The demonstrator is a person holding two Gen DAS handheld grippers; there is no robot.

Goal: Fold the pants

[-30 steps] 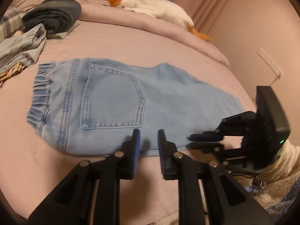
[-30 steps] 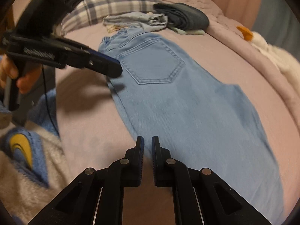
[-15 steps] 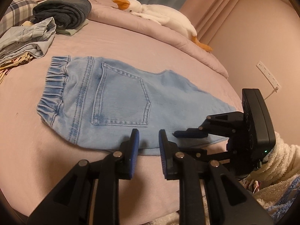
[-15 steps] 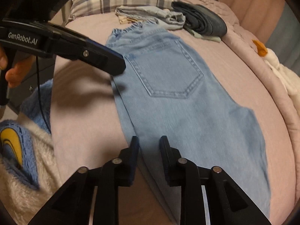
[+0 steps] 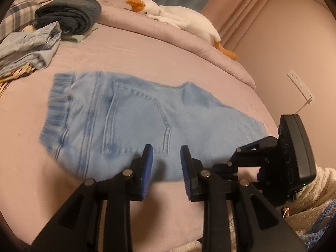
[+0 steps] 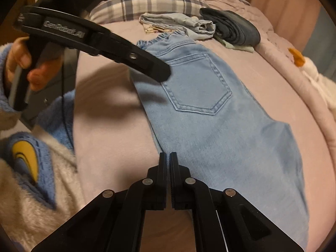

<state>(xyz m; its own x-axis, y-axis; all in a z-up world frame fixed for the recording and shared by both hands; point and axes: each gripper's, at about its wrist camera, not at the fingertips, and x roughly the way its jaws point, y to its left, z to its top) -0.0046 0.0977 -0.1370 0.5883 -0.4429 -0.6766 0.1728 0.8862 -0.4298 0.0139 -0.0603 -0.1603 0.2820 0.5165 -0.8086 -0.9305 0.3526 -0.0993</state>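
Observation:
Light blue jeans (image 5: 134, 121) lie flat on the pink bed, back pocket up, with the elastic waistband (image 6: 159, 40) at the far end in the right wrist view. My left gripper (image 5: 166, 157) hovers open over their near edge below the pocket, with nothing between its blue pads (image 5: 147, 163). From the right wrist view, the left gripper (image 6: 162, 73) hangs just above the pocket area. My right gripper (image 6: 168, 154) is shut, its tips on the jeans' near side edge (image 6: 156, 142) lower down the leg. The right gripper (image 5: 220, 166) appears low at the same edge.
A pile of folded clothes (image 5: 27, 50) and a dark rolled garment (image 5: 69, 14) lie at the bed's head beside a plaid pillow (image 6: 151, 2). A white goose plush (image 5: 180, 21) rests on the far duvet. A fluffy sleeve (image 6: 27, 168) and a hand (image 6: 23, 61) are at left.
The right gripper, open half a second ago, has shut at the jeans' near edge. The left gripper has opened wider and moved in over the jeans near the pocket.

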